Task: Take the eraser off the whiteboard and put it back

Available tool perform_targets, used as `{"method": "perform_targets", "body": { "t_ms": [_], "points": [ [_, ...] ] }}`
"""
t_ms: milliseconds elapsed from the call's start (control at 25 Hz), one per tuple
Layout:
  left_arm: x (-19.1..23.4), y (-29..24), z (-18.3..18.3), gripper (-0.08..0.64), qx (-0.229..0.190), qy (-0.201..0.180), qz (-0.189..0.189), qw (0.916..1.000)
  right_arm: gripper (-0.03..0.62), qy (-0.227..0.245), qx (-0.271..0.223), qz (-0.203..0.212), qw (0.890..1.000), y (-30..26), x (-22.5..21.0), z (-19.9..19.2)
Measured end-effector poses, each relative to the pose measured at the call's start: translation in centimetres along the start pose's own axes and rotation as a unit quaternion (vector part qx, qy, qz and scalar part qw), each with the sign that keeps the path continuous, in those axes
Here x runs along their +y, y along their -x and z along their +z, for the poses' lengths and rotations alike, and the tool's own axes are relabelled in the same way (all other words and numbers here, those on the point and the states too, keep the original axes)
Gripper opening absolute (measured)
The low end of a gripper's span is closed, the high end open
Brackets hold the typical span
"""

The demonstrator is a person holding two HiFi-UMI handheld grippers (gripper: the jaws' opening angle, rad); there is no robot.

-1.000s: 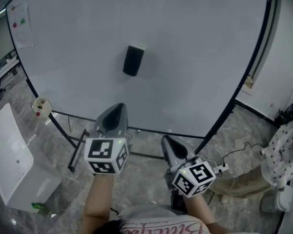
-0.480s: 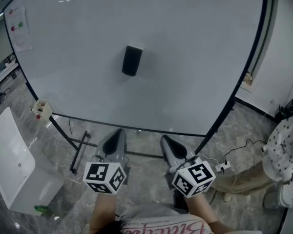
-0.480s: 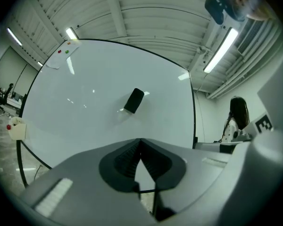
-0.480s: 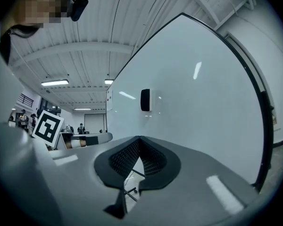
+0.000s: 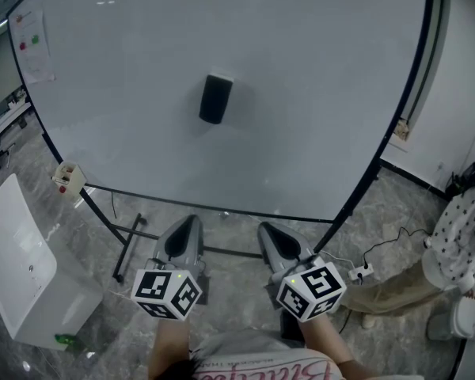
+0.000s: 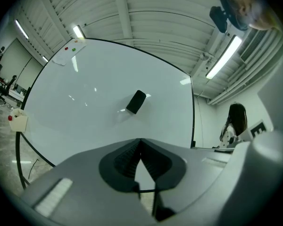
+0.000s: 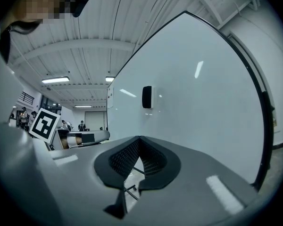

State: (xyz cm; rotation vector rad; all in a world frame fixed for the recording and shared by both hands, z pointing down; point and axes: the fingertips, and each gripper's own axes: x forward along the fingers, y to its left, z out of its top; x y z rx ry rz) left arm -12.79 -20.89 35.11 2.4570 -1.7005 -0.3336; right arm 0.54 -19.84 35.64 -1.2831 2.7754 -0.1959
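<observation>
A black eraser (image 5: 214, 98) sticks upright to the middle of the whiteboard (image 5: 317, 93); it also shows as a tilted dark block in the left gripper view, the eraser (image 6: 136, 101), and small in the right gripper view, the eraser (image 7: 147, 97). Both grippers hang low in front of the board, well short of the eraser. My left gripper (image 5: 188, 222) is shut with nothing in it. My right gripper (image 5: 265, 230) is also shut and empty, beside the left one.
The whiteboard stands on a black frame with a floor bar (image 5: 131, 232). A white box (image 5: 20, 267) sits on the floor at left. A small tag box (image 5: 67, 176) hangs at the board's lower left edge. A person in dotted clothing (image 5: 459, 244) is at the right.
My left gripper has sunk and pulled back toward me, away from the board. The right gripper has stayed in place. The eraser has not moved.
</observation>
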Motion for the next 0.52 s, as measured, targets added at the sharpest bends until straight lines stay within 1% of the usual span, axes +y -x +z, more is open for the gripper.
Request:
{"method": "perform_targets", "body": {
  "t_ms": [240,520],
  "points": [
    [0.28,-0.07,0.26,0.000,0.001,0.000,-0.001,1.0000,0.000,0.002,0.000,-0.002,1.000,0.00,0.12,0.03],
    [-0.06,-0.38,0.86,0.000,-0.008,-0.001,-0.003,1.0000,0.000,0.007,-0.004,-0.003,1.000,0.08,-0.02,0.26]
  ]
}}
